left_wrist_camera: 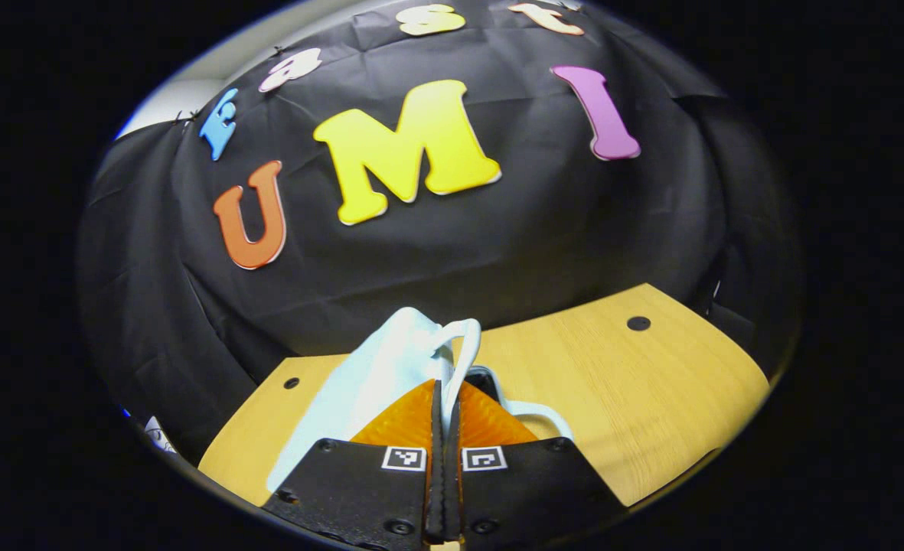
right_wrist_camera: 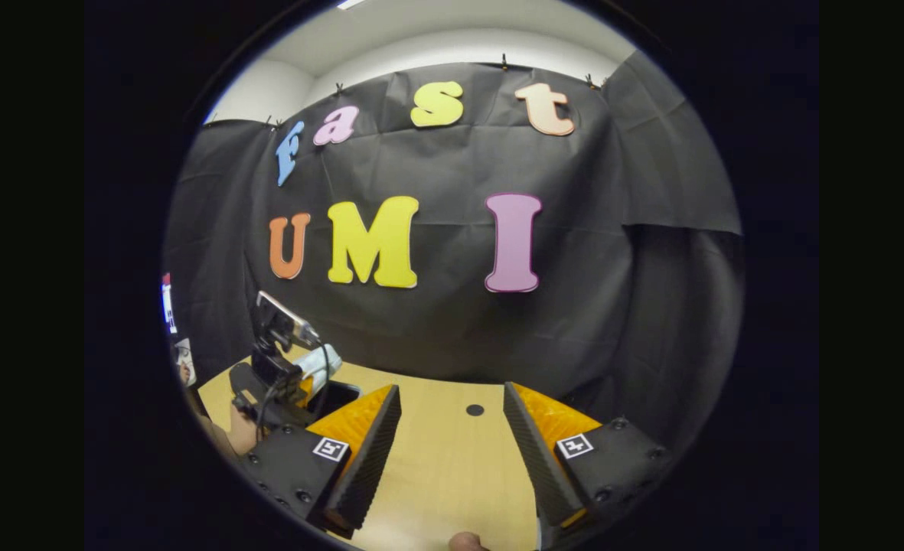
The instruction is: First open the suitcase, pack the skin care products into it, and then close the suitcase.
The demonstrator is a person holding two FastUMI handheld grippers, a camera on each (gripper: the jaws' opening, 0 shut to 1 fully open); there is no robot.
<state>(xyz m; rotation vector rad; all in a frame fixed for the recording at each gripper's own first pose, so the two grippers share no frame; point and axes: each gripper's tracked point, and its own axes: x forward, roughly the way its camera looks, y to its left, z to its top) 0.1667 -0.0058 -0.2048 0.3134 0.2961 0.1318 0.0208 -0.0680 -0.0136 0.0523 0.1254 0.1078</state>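
Observation:
My left gripper [left_wrist_camera: 444,386] is shut on the white handle [left_wrist_camera: 463,344] of a pale blue-white suitcase lid [left_wrist_camera: 367,383], which stands tilted up to the left of the fingers. A dark opening [left_wrist_camera: 482,376] shows just behind the handle. The right gripper view shows that same left gripper [right_wrist_camera: 298,367] far left, holding the pale lid [right_wrist_camera: 321,358] above the suitcase's dark inside [right_wrist_camera: 338,398]. My right gripper [right_wrist_camera: 452,402] is open over the wooden table [right_wrist_camera: 452,467] with nothing between its fingers. No skin care products are visible.
The wooden table [left_wrist_camera: 635,398] runs back to the black cloth wall. A small black round hole [left_wrist_camera: 638,323] [right_wrist_camera: 474,410] sits in the tabletop. A person's hand [right_wrist_camera: 241,436] holds the left gripper at the left.

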